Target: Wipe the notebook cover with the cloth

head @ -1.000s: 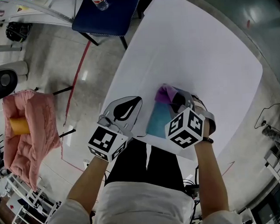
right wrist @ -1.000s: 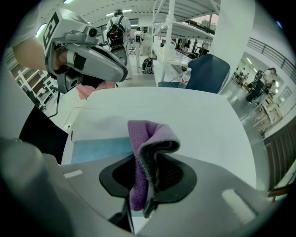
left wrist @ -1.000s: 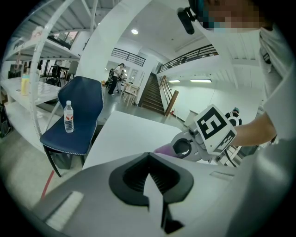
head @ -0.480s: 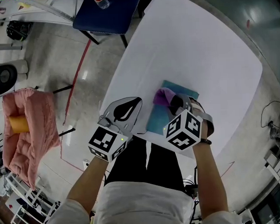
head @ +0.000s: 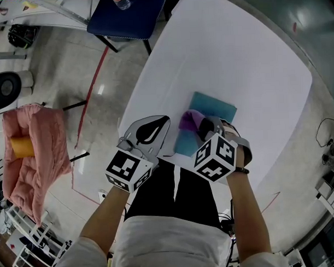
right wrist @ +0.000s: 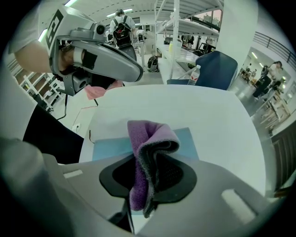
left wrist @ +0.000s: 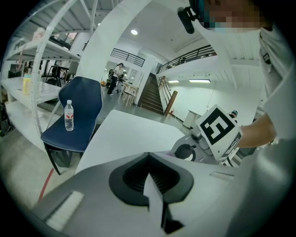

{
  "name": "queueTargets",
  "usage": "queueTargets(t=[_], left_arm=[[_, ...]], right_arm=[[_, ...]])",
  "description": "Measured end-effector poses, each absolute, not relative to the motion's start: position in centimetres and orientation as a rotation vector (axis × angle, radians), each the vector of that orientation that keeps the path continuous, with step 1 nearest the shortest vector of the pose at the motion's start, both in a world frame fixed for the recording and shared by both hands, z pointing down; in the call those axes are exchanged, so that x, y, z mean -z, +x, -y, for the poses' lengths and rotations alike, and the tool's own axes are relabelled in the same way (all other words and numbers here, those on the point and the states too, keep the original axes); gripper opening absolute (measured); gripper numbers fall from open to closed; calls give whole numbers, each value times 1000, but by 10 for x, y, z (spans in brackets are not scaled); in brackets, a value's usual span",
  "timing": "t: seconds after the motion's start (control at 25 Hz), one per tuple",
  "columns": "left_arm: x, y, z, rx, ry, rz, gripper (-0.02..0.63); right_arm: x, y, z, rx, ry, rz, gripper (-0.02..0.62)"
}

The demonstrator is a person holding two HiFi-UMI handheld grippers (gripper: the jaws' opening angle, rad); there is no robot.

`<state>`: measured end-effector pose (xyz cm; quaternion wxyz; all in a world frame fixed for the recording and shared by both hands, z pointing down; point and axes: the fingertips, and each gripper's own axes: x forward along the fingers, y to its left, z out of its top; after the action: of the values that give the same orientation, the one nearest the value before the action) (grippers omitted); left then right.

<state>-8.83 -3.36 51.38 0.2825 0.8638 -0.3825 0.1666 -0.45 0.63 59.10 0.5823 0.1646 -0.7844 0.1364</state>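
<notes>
A teal notebook [head: 210, 111] lies flat near the front edge of the white table [head: 235, 51]. My right gripper [head: 201, 127] is shut on a folded purple cloth [head: 188, 119], which rests on the near left part of the cover. In the right gripper view the cloth [right wrist: 149, 143] sticks up between the jaws, with the notebook [right wrist: 110, 146] under it. My left gripper [head: 151, 131] hovers at the table's near left edge, beside the notebook, jaws together with nothing in them. It also shows in the right gripper view as the left gripper [right wrist: 104, 58], raised off the table.
A blue chair [head: 127, 19] with a water bottle [head: 118, 1] on it stands beyond the table's far left corner. A heap of pink fabric [head: 31, 157] sits on a stand at the left. A red line [head: 91, 89] runs along the floor.
My right gripper has drawn the cloth toward me and to the left across the cover, baring more of the notebook's far part. The left gripper has stayed put.
</notes>
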Motion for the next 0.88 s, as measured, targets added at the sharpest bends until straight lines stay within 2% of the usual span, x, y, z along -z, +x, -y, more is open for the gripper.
queueTargets(t=[0.88], left_arm=[[-512,-79,8,-450,2338,986,0]], right_arm=[[-591,-27,-81,-444,276,1837,107]])
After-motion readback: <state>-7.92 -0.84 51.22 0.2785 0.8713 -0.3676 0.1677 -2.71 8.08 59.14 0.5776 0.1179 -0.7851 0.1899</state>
